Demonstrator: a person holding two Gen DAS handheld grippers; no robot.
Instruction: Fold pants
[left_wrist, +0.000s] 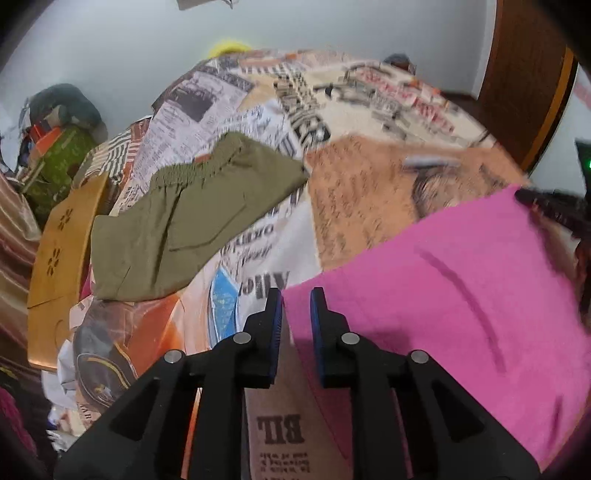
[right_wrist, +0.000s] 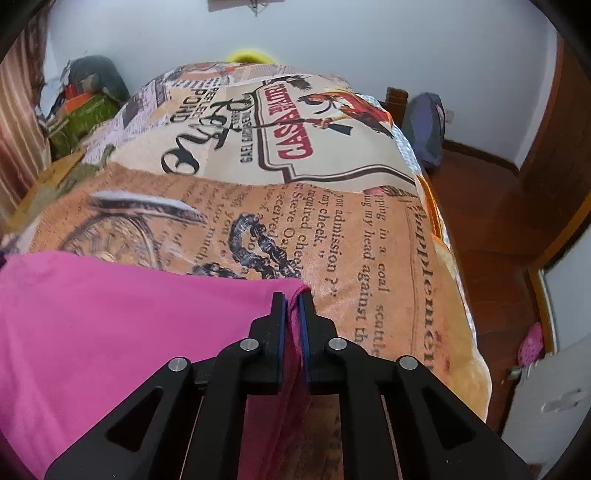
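Pink pants (left_wrist: 443, 295) lie spread on a bed with a newspaper-print cover (left_wrist: 362, 192). My left gripper (left_wrist: 296, 295) is open, its fingers straddling the pants' left corner edge. My right gripper (right_wrist: 292, 299) is shut on the right corner of the pink pants (right_wrist: 110, 332), with cloth bunched between the blue pads. The right gripper also shows as a dark shape at the right edge of the left wrist view (left_wrist: 554, 206).
Folded olive-green shorts (left_wrist: 192, 214) lie on the bed to the left. A wooden headboard (left_wrist: 62, 266) and a pile of clutter (left_wrist: 59, 140) stand at left. The bed's right edge (right_wrist: 461, 295) drops to a wooden floor (right_wrist: 491, 221).
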